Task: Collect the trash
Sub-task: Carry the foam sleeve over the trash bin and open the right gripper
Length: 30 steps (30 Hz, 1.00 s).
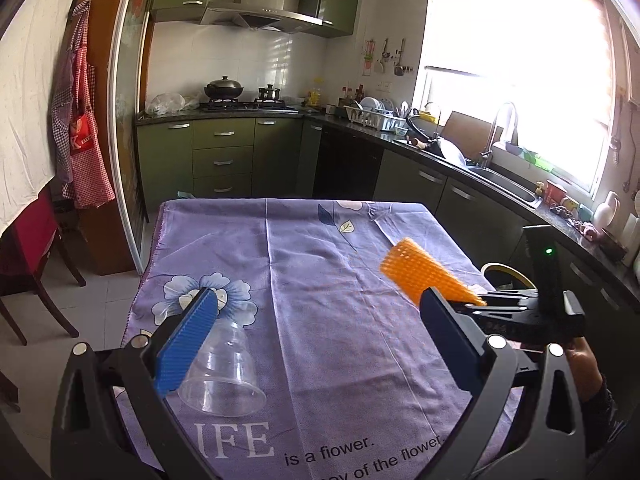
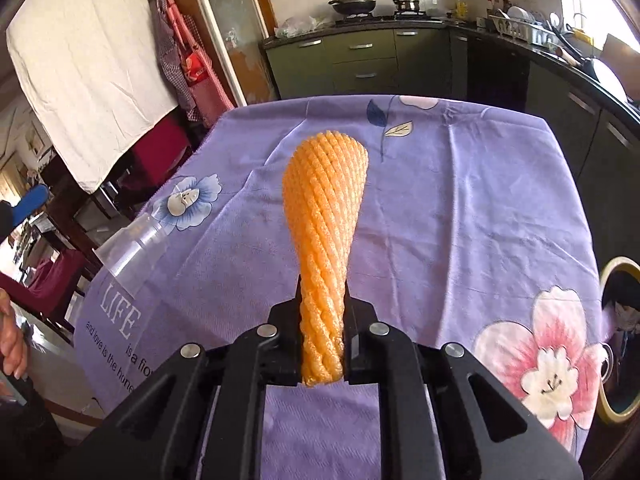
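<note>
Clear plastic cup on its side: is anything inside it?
Through the clear plastic cup only the purple floral tablecloth shows; it looks empty. The open left tool's blue ribbed pad covers its left side.

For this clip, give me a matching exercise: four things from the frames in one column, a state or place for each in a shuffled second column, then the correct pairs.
Column 1:
1. orange foam net
2. clear plastic cup
3. left gripper
4. bin

Column 2:
A. open, fingers spread wide
B. lying on its side on the purple tablecloth
C. beside the table's right edge
D. clamped in the right gripper

Pairs: 1-D, 2-B, 3-A, 4-C
</note>
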Available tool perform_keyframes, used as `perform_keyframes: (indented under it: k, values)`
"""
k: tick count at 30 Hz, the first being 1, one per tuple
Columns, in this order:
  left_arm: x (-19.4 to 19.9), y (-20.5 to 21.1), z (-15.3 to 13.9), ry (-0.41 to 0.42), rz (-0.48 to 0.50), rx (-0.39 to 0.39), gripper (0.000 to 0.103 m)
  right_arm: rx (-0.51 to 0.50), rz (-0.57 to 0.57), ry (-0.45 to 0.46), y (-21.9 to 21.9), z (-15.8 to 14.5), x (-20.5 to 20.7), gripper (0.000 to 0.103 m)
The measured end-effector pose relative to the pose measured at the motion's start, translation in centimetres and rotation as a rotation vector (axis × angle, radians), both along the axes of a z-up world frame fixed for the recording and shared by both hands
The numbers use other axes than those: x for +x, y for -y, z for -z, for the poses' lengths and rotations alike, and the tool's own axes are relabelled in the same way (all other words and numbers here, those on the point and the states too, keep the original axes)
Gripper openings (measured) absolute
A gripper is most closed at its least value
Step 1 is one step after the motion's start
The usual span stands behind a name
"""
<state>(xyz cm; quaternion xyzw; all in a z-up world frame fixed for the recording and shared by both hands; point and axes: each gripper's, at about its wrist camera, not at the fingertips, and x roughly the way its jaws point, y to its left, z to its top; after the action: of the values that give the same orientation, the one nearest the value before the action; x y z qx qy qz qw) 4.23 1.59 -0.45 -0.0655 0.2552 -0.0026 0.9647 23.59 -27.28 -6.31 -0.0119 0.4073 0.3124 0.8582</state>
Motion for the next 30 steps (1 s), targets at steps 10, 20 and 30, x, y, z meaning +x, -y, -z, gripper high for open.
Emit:
perform_keyframes:
  k: [10,20,30]
  values:
    - [1.2,2.5,0.6,-0.015,0.056,-0.001,0.096,-0.131,0.515,-0.039,21.1,0.8,4.0,0.015]
    - [1.9,3.7,0.5,-0.031,0.066,0.028,0.096,-0.238,0.747,-0.145,30.8,7.5,10.4,0.058]
    - [1.6,2.7,1.7,-0.063,0.079,0.049,0.096,-0.22,0.747,0.033,27.3,3.2,4.7,0.073]
